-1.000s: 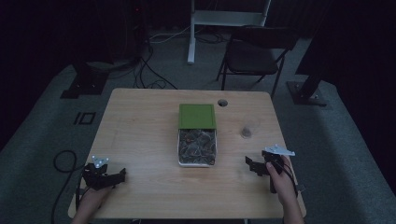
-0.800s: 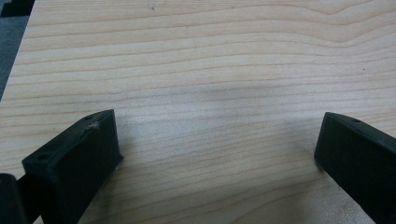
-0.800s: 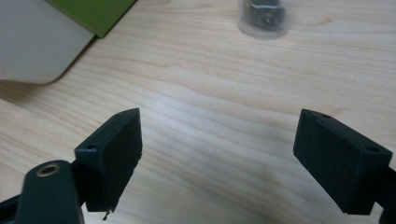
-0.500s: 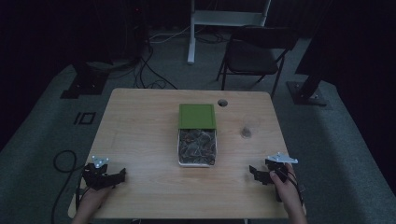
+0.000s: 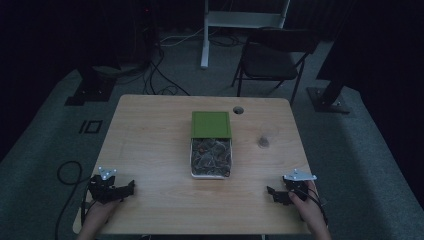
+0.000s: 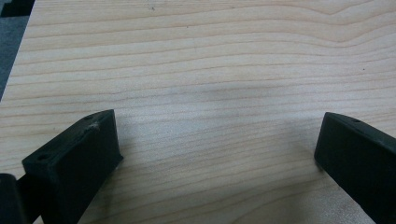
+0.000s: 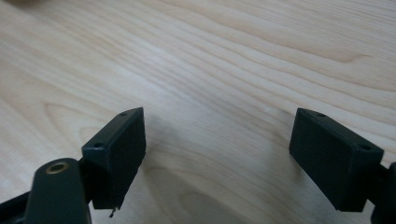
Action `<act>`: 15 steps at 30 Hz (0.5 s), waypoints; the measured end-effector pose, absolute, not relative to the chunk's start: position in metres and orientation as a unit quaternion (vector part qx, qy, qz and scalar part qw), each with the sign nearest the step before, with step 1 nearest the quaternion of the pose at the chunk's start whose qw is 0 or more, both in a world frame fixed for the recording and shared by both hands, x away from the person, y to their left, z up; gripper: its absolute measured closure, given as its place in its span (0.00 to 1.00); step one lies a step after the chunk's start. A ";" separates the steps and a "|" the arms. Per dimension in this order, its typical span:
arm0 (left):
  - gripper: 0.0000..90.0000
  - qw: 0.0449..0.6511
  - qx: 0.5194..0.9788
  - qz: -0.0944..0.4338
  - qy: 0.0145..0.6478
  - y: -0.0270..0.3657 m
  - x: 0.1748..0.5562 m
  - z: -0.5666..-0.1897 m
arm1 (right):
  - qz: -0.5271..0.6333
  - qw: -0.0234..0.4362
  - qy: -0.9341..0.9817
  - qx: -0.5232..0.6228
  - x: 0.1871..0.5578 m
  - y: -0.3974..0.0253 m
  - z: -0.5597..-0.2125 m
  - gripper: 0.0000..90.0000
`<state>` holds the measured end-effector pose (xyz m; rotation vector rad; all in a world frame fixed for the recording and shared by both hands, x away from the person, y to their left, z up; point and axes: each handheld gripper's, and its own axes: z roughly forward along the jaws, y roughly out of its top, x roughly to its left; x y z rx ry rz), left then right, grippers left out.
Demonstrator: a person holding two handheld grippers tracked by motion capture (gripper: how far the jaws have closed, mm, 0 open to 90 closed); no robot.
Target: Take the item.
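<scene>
Left tool [image 5: 131,188] and right tool [image 5: 270,192] both spread wide, empty, on the light wooden tabletop [image 5: 150,135]. Clear food tray with green lid [image 5: 211,145] sat at 12 o'clock, centre. Right tool had dropped back toward 6 o'clock; left unchanged.

Looks like a dim lab or recording studio. A single wooden table [image 5: 150,140] on grey carpet [image 5: 50,150]; behind the table, black stand bases [image 5: 90,92] with loose cables [image 5: 160,75], a white metal frame [image 5: 205,35] and an empty folding chair [image 5: 272,60]. Dark walls beyond the table.
</scene>
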<state>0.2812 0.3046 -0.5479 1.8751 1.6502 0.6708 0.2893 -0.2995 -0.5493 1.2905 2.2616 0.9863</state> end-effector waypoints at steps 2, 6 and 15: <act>0.01 0.274 0.697 0.249 0.614 0.305 0.281 -0.548 | 0.348 0.182 0.809 0.438 0.288 -0.299 -0.551 0.15; 0.01 0.274 0.697 0.249 0.614 0.305 0.281 -0.548 | 0.353 0.184 0.811 0.430 0.285 -0.299 -0.553 0.14; 0.01 0.274 0.697 0.250 0.614 0.305 0.281 -0.548 | 0.351 0.186 0.807 0.436 0.285 -0.300 -0.553 0.14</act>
